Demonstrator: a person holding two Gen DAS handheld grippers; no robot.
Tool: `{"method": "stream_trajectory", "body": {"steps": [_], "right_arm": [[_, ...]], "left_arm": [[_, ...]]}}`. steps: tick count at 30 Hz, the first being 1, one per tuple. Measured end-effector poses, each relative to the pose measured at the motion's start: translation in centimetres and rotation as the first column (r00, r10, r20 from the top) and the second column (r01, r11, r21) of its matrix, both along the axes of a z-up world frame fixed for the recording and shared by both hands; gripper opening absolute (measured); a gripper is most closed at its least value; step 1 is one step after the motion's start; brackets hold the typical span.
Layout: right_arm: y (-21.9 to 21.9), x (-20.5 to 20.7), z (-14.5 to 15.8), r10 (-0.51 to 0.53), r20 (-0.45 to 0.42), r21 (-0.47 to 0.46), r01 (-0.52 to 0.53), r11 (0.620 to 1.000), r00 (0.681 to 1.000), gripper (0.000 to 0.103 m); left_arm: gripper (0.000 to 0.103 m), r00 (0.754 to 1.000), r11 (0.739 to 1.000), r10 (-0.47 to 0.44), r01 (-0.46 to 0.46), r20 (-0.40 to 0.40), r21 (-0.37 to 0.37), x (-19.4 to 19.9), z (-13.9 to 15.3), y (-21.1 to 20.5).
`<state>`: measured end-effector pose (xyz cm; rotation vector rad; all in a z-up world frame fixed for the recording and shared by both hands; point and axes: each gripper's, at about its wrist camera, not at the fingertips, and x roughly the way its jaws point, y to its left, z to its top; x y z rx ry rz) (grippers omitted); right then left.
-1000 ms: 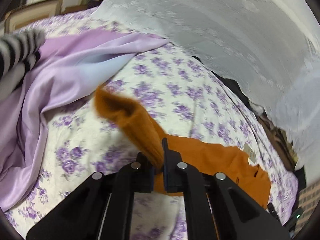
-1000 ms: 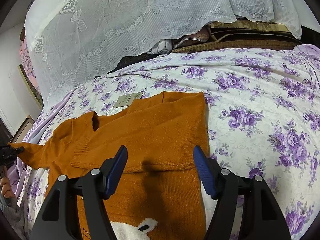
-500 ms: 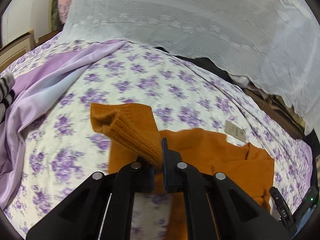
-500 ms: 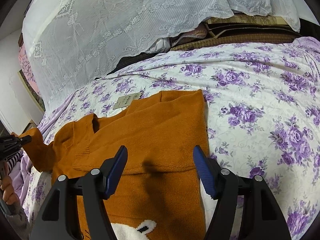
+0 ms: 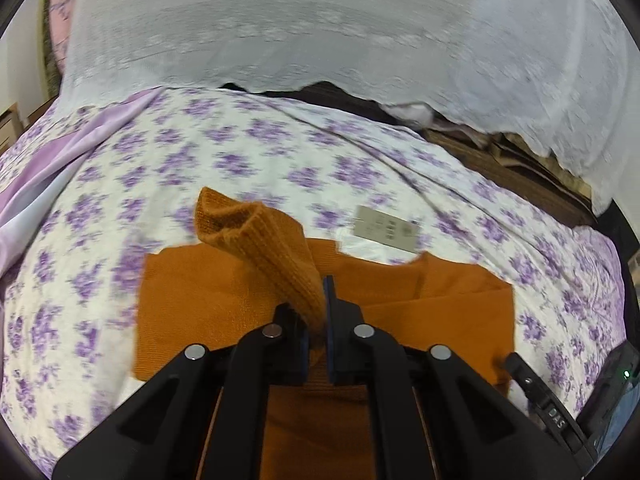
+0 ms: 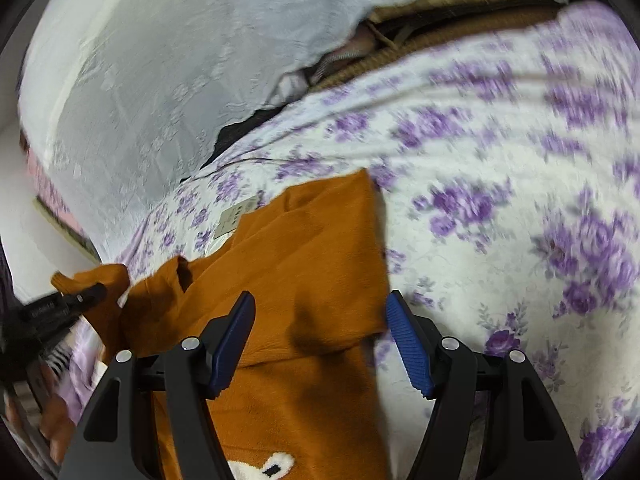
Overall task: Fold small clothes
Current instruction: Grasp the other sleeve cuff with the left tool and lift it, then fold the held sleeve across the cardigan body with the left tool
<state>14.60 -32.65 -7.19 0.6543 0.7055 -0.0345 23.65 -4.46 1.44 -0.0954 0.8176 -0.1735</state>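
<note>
Floral bedsheet [image 5: 248,152], white with purple blooms, fills both views, with a pale lace cover [image 5: 320,20] draped behind it. From my remote seat I log one orange sweater [image 5: 192,300] lying flat on the sheet, its paper tag [image 5: 386,229] out past the neckline. My left gripper [image 5: 316,320] is clamped tight on the ribbed sleeve cuff [image 5: 260,240], which stands lifted above the sweater body with the cuff mouth gaping. My right gripper [image 6: 320,340] hangs over the body with its blue pads spread wide and nothing pinched; a white animal motif [image 6: 260,466] shows below it. Risks as I judge them: the knit is thick and loose, so if I lay the sleeve across too fast it may bunch or twist rather than lie flat. The grip is only on the cuff end, so a tug could drag the shoulder and shift the whole garment on the slick sheet. Both views are smeared, so I cannot place the fold line finely. The idle gripper casts a shadow on the cloth and sits low; dropping it could rumple the folded right side. Count: one sweater, one tag, two grippers, one sheet, one lace cover, one lilac satin cloth [image 5: 60,168] at the left edge, and something striped [image 6: 56,356] beside the left hand, too blurred to name.
</note>
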Motion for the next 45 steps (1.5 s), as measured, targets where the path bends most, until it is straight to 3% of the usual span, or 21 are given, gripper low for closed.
{"method": "stream_trajectory", "body": {"steps": [3, 10, 15, 21, 22, 23, 25, 29, 32, 34, 36, 40, 45], "right_arm": [[-1.4, 0.1, -0.7, -0.017, -0.001, 0.096, 0.017, 0.995, 1.000, 0.068], [-1.7, 0.1, -0.4, -0.041, 0.009, 0.095, 0.040, 0.995, 0.999, 0.068], [-4.2, -0.9, 0.2, -0.147, 0.046, 0.126, 0.140, 0.982, 0.988, 0.068], [-5.4, -0.9, -0.2, -0.182, 0.040, 0.165, 0.173, 0.971, 0.982, 0.068], [-5.5, -1.0, -0.1, -0.180, 0.043, 0.159, 0.172, 0.972, 0.983, 0.068], [-5.3, -1.0, 0.0, -0.177, 0.047, 0.153, 0.168, 0.974, 0.983, 0.068], [-4.6, -0.4, 0.2, -0.153, 0.050, 0.135, 0.145, 0.980, 0.987, 0.068], [-4.6, -0.4, 0.8, -0.132, 0.088, 0.144, 0.119, 0.982, 0.987, 0.068], [-4.4, -0.4, 1.1, -0.093, 0.105, 0.171, 0.074, 0.982, 0.990, 0.068], [-3.8, -0.1, 1.4, -0.037, 0.116, 0.198, 0.013, 0.980, 0.993, 0.068], [-2.8, 0.4, 1.4, 0.025, 0.112, 0.216, -0.049, 0.975, 0.993, 0.068], [-0.7, 1.6, 2.1, 0.080, 0.083, 0.171, -0.093, 0.981, 0.993, 0.068], [0.2, 4.4, 1.4, 0.077, -0.014, 0.117, -0.075, 0.990, 0.997, 0.068]], "left_arm": [[0.004, 0.999, 0.999, -0.043, 0.043, 0.005, 0.008, -0.2, -0.3, -3.2], [0.004, 0.993, 0.993, -0.115, 0.116, -0.037, 0.037, -0.1, -3.1, -9.1], [0.004, 0.988, 0.987, -0.143, 0.146, -0.053, 0.065, 0.0, -4.7, -11.2], [0.008, 0.984, 0.981, -0.173, 0.177, -0.052, 0.074, 0.3, -5.0, -13.0], [0.020, 0.983, 0.981, -0.177, 0.181, -0.056, 0.075, 0.3, -5.3, -13.1], [0.043, 0.981, 0.979, -0.184, 0.188, -0.066, 0.078, 0.2, -5.4, -13.2], [0.070, 0.980, 0.977, -0.189, 0.194, -0.060, 0.093, -0.4, -5.0, -13.0], [0.094, 0.981, 0.979, -0.181, 0.172, 0.070, 0.112, -3.0, -1.2, -9.3], [0.096, 0.985, 0.984, -0.126, 0.109, 0.121, 0.138, -3.7, 0.4, -5.2], [0.096, 0.990, 0.987, -0.042, 0.021, 0.133, 0.158, -3.2, 0.6, -0.8], [0.096, 0.992, 0.986, 0.059, -0.076, 0.112, 0.151, -2.1, 0.1, 3.1], [0.096, 0.973, 0.973, 0.228, -0.228, -0.022, 0.024, 1.3, -2.2, 11.2], [0.096, 0.959, 0.960, 0.278, -0.274, -0.063, 0.065, 4.0, -4.2, 13.5]]}}
